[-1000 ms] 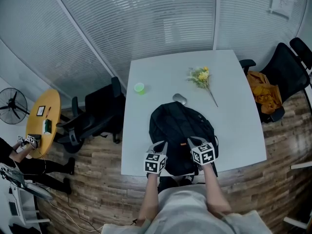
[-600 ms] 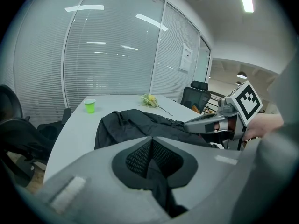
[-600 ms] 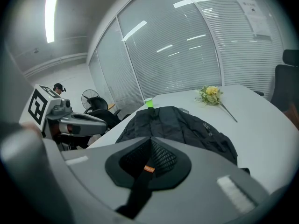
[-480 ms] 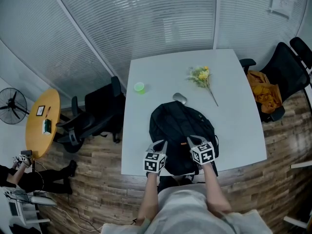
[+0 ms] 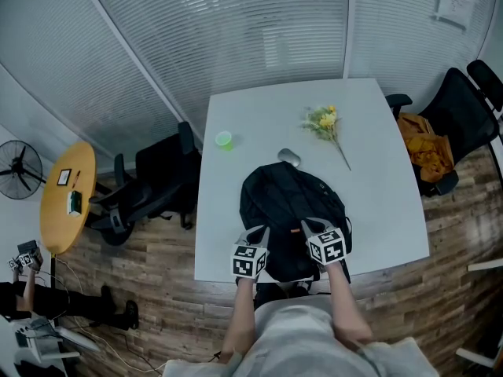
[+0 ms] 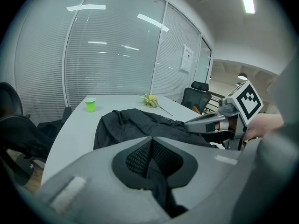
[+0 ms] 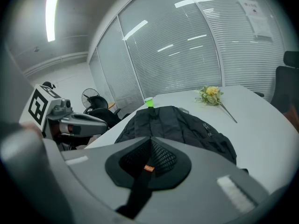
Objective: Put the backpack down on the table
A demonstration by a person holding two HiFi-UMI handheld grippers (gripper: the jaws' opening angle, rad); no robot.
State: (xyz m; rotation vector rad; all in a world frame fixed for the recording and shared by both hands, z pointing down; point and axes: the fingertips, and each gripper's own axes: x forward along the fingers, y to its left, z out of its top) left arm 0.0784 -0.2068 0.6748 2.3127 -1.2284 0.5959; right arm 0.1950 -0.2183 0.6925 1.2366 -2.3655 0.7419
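Bystander shifted down-left; left gripper, right gripper unmoved, fingers clamped on backpack straps.

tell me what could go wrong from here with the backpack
1. The left gripper and right gripper both have their jaws shut on the black straps. Pulling back before opening could drag the backpack off the near edge of the table, where its bottom end sits.
2. Pushing it forward may knock the computer mouse lying just beyond its far end.
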